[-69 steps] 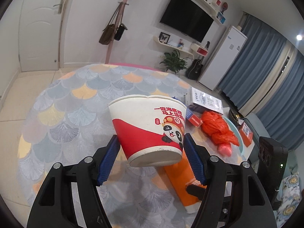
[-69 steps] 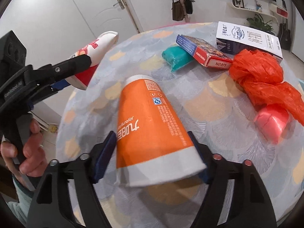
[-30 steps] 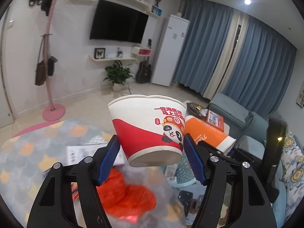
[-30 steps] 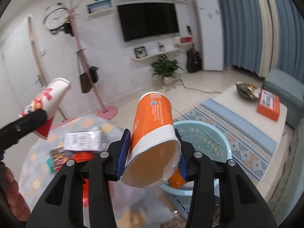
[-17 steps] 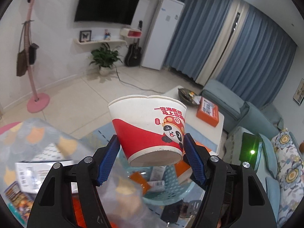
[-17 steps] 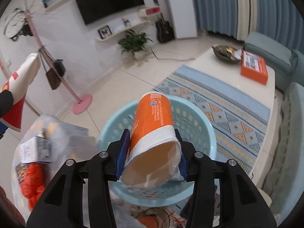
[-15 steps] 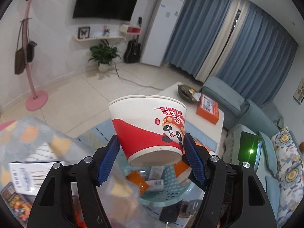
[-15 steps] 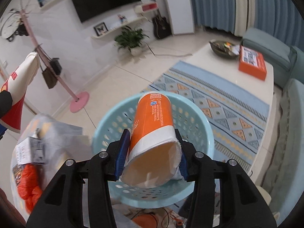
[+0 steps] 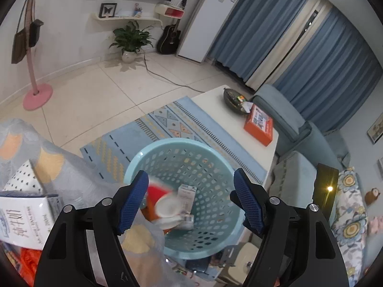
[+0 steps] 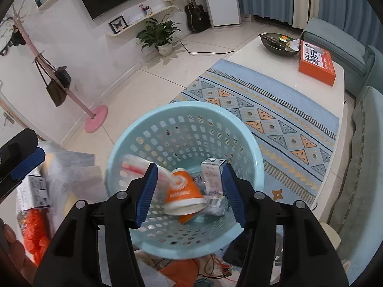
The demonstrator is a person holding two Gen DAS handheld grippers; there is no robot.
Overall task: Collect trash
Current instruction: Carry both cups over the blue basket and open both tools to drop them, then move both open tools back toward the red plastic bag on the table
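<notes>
A light blue perforated basket [image 9: 210, 244] [image 10: 251, 148] stands on the floor below both grippers. My left gripper [image 9: 191, 205] is open and empty above it. The red and white paper cup [image 9: 162, 203] is blurred inside the basket; it also shows in the right wrist view [image 10: 141, 165]. My right gripper [image 10: 189, 191] is open and empty over the basket. The orange cup [image 10: 184, 196] lies inside the basket beside a small white carton [image 10: 211, 174].
The round table with a scale-patterned cloth [image 9: 31, 148] is at the left, holding a white box [image 9: 21, 212] and an orange bag [image 10: 36, 229]. A white coffee table [image 10: 311, 55] with an orange box, a patterned rug [image 10: 263, 110] and a sofa lie beyond.
Both grippers have opened and let go of their cups. The red and white cup and the orange cup have dropped into the basket. Both views now point down at it.
</notes>
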